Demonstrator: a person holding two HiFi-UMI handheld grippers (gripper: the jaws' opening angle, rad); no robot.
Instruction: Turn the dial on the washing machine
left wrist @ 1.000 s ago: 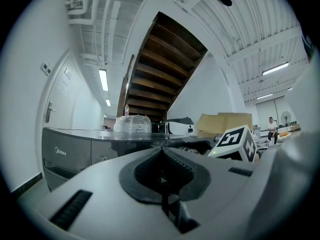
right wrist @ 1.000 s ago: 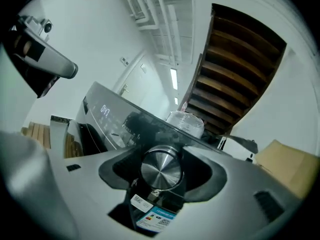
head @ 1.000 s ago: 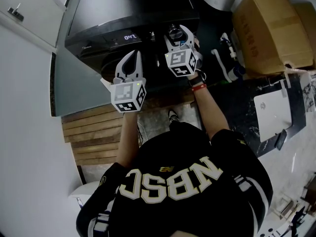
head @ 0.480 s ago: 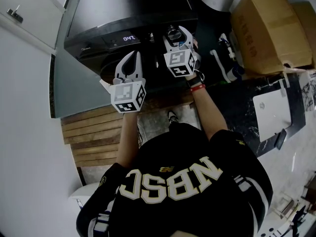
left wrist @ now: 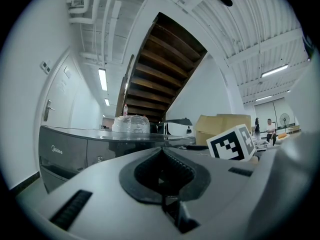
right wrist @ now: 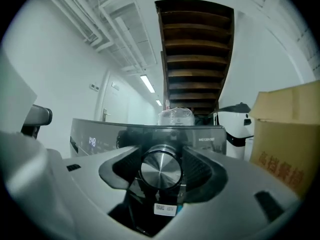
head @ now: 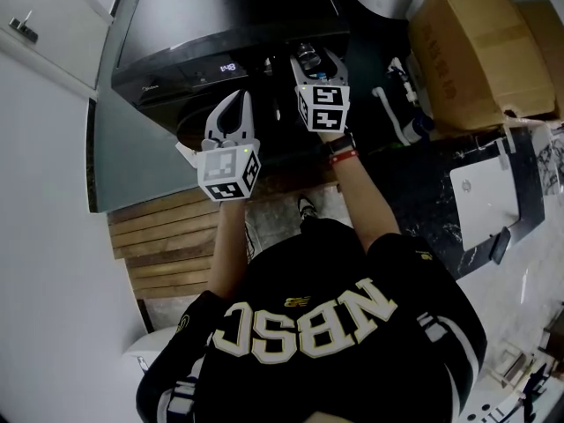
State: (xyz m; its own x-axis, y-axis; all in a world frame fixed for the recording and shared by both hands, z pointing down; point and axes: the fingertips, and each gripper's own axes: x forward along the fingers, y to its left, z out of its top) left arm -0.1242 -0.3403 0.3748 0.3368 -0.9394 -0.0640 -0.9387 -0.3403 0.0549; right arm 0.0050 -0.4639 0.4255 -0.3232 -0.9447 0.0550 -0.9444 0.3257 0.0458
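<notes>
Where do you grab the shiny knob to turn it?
Grab the dial by its round rim, coming straight at its flat front. It sticks out from the washing machine like a short cylinder, so one finger fits each side, as the right gripper does.

The dial (right wrist: 160, 168) sits near the right end of the washer's (head: 220, 25) front, the display (head: 227, 66) to its left. A box (head: 476, 51) stands right of the washer.

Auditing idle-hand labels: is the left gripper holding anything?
No: the left gripper has its jaws closed on each other with nothing between them, as its own view shows.
</notes>
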